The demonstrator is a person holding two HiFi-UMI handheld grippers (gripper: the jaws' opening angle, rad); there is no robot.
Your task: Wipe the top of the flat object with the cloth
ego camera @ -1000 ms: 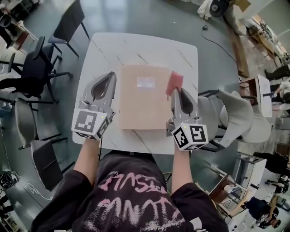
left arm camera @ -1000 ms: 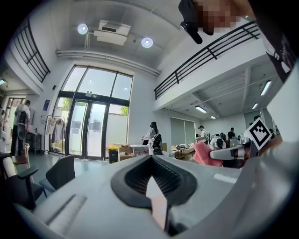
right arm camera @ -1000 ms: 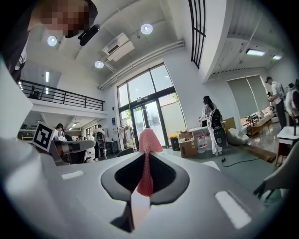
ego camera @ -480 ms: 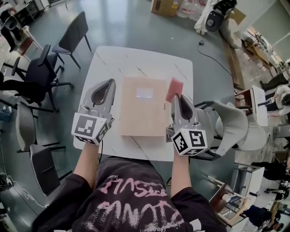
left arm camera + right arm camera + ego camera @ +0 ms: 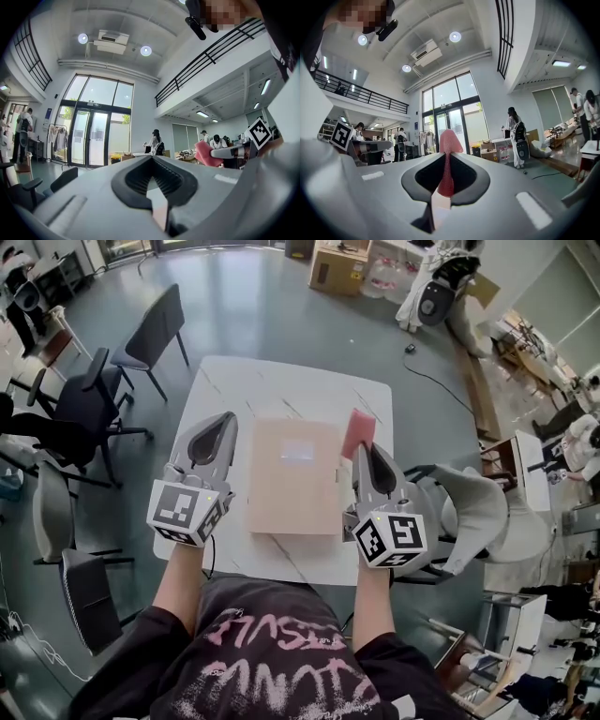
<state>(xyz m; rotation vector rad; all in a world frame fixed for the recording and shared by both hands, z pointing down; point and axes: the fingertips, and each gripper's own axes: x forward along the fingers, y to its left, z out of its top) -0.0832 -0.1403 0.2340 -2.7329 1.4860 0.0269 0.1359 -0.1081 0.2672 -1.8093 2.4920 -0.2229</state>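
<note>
Big open hall w/ grey floor and tall glass doors at the far end; chairs point(image 5: 141, 324) stand left of a white surface point(image 5: 281, 381). Flat tan board point(image 5: 292, 479) lies mid-surface, w/ a pale label near its far edge. R hand-held gripper point(image 5: 365, 448) sits just beside the board's right edge, jaws closed on a pink cloth point(image 5: 360, 430) (right gripper view shows it pinched between the pads, sticking out past the tips). Cloth is by the board's far right corner, approx along that edge; can't tell if it touches board or surface. L hand-held gripper point(image 5: 229, 418) is over the surface just left of the board, jaws together w/ nothing between them. Both point away from the person. Several people stand in the background of both gripper views.
</note>
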